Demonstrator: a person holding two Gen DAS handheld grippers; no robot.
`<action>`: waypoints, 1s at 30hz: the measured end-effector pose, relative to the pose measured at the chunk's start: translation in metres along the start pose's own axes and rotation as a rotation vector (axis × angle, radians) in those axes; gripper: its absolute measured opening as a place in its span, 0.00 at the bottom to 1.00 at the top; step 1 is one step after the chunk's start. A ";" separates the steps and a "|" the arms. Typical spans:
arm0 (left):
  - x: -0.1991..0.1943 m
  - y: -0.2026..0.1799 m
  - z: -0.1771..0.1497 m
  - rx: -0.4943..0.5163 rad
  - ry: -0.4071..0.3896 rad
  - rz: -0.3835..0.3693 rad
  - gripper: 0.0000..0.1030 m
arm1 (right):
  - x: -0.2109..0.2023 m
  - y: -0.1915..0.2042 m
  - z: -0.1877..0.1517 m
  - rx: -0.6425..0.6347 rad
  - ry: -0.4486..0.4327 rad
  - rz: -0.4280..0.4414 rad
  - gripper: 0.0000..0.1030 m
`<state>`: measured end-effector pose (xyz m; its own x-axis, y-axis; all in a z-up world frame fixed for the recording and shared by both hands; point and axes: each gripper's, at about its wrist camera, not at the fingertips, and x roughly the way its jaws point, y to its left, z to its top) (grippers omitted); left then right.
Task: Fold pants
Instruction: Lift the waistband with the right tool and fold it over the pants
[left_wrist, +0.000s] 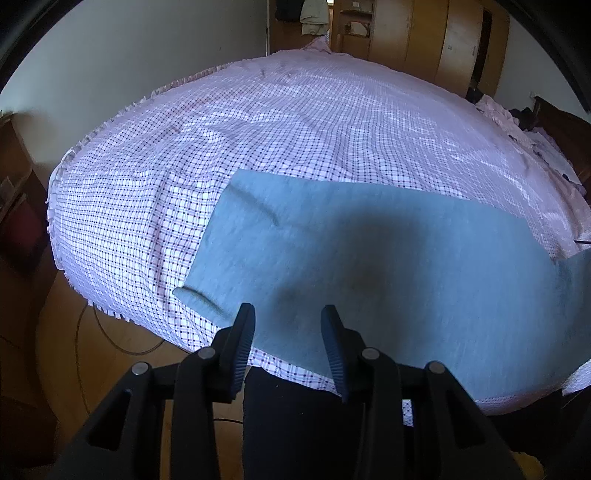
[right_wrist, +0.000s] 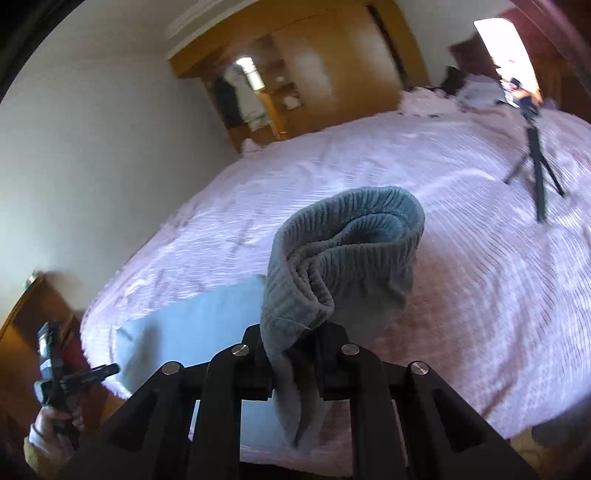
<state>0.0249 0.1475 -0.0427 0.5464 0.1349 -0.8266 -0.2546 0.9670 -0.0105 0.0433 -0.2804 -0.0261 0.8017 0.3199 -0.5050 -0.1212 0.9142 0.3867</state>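
Note:
Grey pants (left_wrist: 388, 266) lie spread across the near part of a bed with a pink checked cover (left_wrist: 295, 129). My left gripper (left_wrist: 288, 332) is open and empty, hovering just above the pants' near edge. My right gripper (right_wrist: 295, 328) is shut on the ribbed waistband of the pants (right_wrist: 343, 251) and holds it lifted above the bed, the cloth bunched and hanging over the fingers. The rest of the pants (right_wrist: 192, 325) lies flat at lower left. The left gripper (right_wrist: 92, 373) and the hand holding it show at far left in the right wrist view.
A black tripod (right_wrist: 535, 162) stands on the bed at right. A wooden wardrobe (right_wrist: 332, 74) is behind the bed. A wooden nightstand (left_wrist: 18, 184) stands left of the bed. A cable (left_wrist: 110, 332) lies on the wooden floor.

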 end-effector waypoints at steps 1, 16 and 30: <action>0.000 0.000 0.000 -0.001 0.001 -0.001 0.38 | 0.002 0.008 0.002 -0.018 0.004 0.017 0.08; 0.003 0.011 -0.001 -0.003 -0.002 0.009 0.38 | 0.039 0.104 0.009 -0.197 0.081 0.185 0.08; 0.002 0.041 -0.002 -0.056 -0.014 0.011 0.38 | 0.089 0.186 -0.005 -0.315 0.203 0.306 0.08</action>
<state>0.0144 0.1868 -0.0461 0.5545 0.1490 -0.8187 -0.3049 0.9518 -0.0333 0.0887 -0.0803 -0.0029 0.5749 0.5990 -0.5574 -0.5298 0.7917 0.3044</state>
